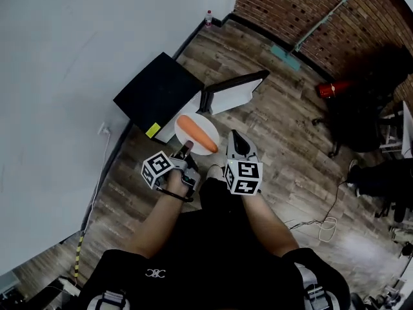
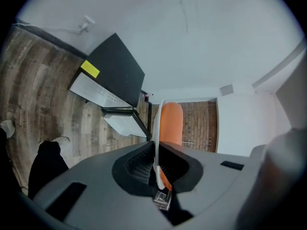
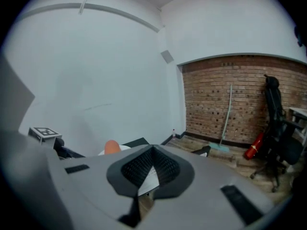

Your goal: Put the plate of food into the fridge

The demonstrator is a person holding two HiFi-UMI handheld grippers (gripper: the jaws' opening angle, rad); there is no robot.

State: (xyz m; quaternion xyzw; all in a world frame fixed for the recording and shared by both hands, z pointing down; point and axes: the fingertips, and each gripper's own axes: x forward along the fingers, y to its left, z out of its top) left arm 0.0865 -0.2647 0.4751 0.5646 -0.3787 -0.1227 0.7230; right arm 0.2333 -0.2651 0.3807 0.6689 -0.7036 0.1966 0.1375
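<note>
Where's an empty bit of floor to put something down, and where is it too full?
Bare wood floor lies between the open fridge door and the black chair, up to the broom. Another bare strip runs left of the person, beside the white wall. Crowded: the right side, with chair, red extinguisher and cables.

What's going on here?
A person holds a round white plate with a long orange piece of food on it. The left claw is clamped on its rim. The plate is in front of the small black fridge, door open, not yet inside. The right claw holds nothing.
</note>
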